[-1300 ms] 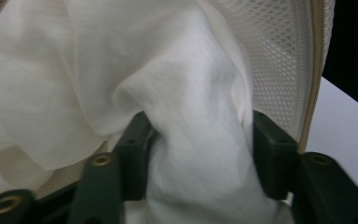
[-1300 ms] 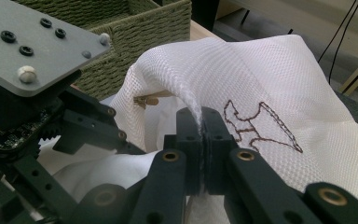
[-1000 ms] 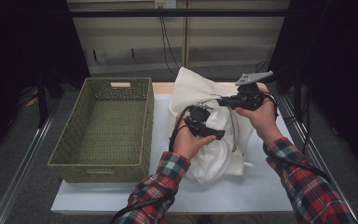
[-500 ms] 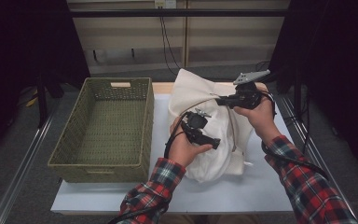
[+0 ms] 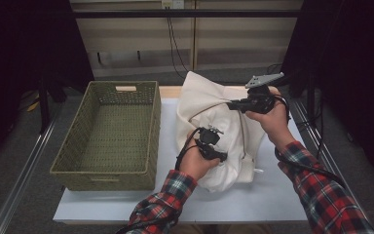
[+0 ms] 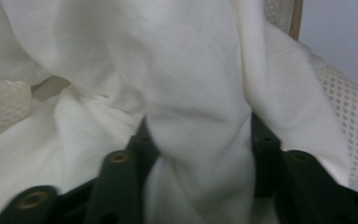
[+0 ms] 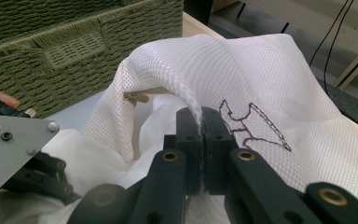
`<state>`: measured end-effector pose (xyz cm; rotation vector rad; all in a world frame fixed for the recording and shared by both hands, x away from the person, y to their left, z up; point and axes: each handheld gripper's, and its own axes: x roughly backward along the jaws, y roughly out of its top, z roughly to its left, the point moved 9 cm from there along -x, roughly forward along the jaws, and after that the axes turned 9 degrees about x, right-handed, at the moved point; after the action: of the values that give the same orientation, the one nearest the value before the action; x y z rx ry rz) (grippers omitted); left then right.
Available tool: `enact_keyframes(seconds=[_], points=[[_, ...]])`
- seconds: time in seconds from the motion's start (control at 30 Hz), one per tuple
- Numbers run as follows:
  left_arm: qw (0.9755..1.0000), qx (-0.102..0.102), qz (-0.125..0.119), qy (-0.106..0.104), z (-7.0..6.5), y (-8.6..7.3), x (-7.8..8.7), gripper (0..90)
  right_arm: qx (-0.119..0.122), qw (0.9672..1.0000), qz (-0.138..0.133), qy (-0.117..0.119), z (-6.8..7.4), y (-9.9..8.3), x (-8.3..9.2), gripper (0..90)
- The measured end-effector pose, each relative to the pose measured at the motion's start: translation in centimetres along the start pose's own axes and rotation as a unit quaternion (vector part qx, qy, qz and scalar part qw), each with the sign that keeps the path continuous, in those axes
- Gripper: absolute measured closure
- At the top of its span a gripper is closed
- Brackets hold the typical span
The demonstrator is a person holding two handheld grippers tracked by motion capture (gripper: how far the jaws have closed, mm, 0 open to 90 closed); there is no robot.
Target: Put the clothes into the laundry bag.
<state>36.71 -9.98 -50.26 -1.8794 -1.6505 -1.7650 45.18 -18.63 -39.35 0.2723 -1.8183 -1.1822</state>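
A white mesh laundry bag [image 5: 199, 95] lies on the white table, with white cloth [image 5: 231, 170] spilling from its mouth. My right gripper [image 5: 233, 104] is shut on the bag's mesh edge [image 7: 200, 109] and holds it lifted; a brown stitched mark [image 7: 251, 123] shows on the mesh beside the jaws. My left gripper [image 5: 220, 156] is lower and nearer the person. Its jaws are closed around a thick fold of the white cloth [image 6: 196, 93], with mesh [image 6: 349, 121] at the right of that view.
A green woven basket [image 5: 121, 87] stands open on the table's left half, close to the bag; its side wall [image 7: 51, 51] is behind the lifted mesh. Bare tabletop [image 5: 282, 200] lies in front of the bag. Cables hang at the back wall.
My left gripper has drawn back toward the person and slightly down, taking the white cloth with it. The right gripper has kept the bag's edge raised in nearly the same place.
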Motion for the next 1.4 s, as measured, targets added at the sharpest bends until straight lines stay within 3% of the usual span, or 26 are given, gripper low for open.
enact_keyframes(seconds=[0.13, 0.27, 0.4, 0.57, 0.77, 0.97, 1.07, 1.17, 1.27, 1.4], points=[[0.9999, -0.011, -0.002, 0.012, 0.1, 0.5, 0.6, 64.6, 0.0, 1.0, -0.003, 0.001, 0.1, 0.0, 0.0, 87.9], [0.9998, -0.001, -0.017, 0.014, 0.0, 1.5, 1.1, 66.0, -0.005, 1.0, -0.007, 0.005, 0.3, 0.0, 0.0, 88.0], [0.9997, -0.011, -0.021, 0.011, -0.1, 2.4, 1.7, 66.9, -0.003, 1.0, -0.006, 0.007, 0.6, 0.1, -0.1, 88.0], [0.9992, -0.005, -0.04, 0.008, -0.1, 3.5, 2.0, 67.3, 0.0, 0.9999, -0.008, 0.009, 0.8, 0.5, -0.1, 88.0], [0.9982, -0.003, -0.059, 0.008, 0.0, 4.5, 1.9, 67.4, -0.002, 0.9999, -0.012, 0.01, 0.8, 0.4, 0.1, 88.0], [0.998, 0.002, -0.06, 0.018, 0.5, 5.1, 1.5, 67.4, -0.005, 0.9999, -0.011, 0.01, 0.9, 0.2, 0.4, 88.0], [0.9969, 0.007, -0.076, 0.019, 0.6, 5.6, 1.6, 67.4, -0.005, 0.9999, -0.011, 0.009, 1.0, 0.2, 0.5, 88.0], [0.9959, -0.004, -0.087, 0.025, 0.5, 6.0, 1.7, 67.5, -0.008, 0.9999, -0.013, 0.008, 0.9, 0.1, 0.6, 88.0], [0.9965, -0.005, -0.08, 0.025, 0.5, 5.9, 1.5, 67.2, -0.008, 0.9999, -0.012, 0.007, 0.9, 0.0, 0.7, 88.0], [0.997, -0.004, -0.076, 0.01, 0.4, 5.4, 0.7, 64.7, -0.008, 0.9999, -0.009, 0.005, 0.9, -0.1, 0.8, 88.0]])
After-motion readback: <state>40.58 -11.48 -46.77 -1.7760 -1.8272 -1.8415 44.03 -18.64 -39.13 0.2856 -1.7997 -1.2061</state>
